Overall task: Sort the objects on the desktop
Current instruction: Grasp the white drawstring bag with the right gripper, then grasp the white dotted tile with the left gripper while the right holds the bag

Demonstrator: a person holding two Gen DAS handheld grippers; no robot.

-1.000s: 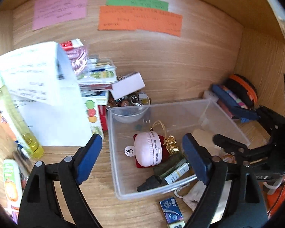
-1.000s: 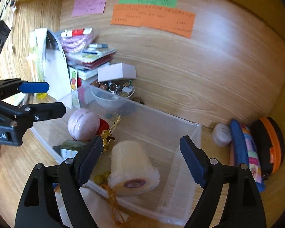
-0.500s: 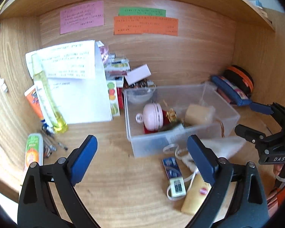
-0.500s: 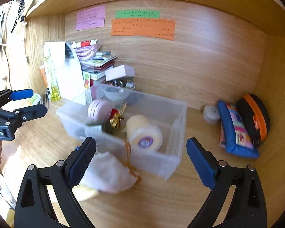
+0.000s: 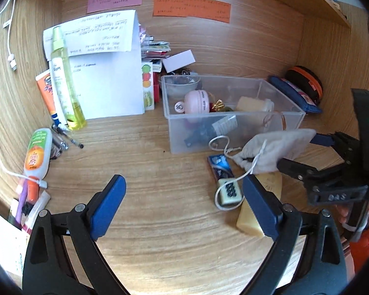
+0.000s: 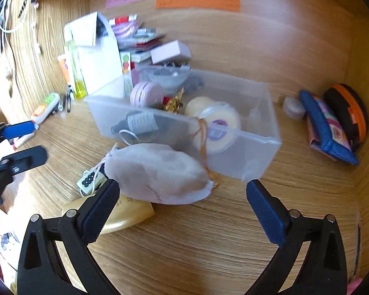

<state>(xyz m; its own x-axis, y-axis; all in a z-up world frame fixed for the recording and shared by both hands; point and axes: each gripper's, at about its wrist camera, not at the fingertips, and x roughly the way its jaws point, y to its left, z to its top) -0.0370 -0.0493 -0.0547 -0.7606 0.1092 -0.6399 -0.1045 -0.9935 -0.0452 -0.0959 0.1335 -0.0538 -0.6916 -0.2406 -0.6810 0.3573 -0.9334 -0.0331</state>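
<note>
A clear plastic bin (image 5: 292, 113) (image 6: 263, 157) sits mid-desk and holds a pink round gadget (image 5: 196, 102), a cream tape roll (image 6: 216, 120), a dark dropper bottle and a gold bow. In front of it lie a white drawstring pouch (image 6: 157, 172) (image 5: 278, 150), a yellow tube (image 5: 260, 204), a mahjong-tile charm (image 5: 230, 191) and a blue packet (image 5: 220, 167). My left gripper (image 5: 184, 204) is open and empty above the bare desk. My right gripper (image 6: 182, 204) is open and empty, its left finger just in front of the pouch.
At the left stand a yellow spray bottle (image 5: 64, 83), an orange tube, pens and a white-orange bottle (image 5: 37, 152). Papers and a pile of books stand at the back. A blue pouch (image 6: 327, 130) and a black-orange case (image 6: 346, 110) lie at the right wall.
Both grippers have pulled back from over the bin toward the front of the desk. The pouch and the small items in front of the bin have come into view.
</note>
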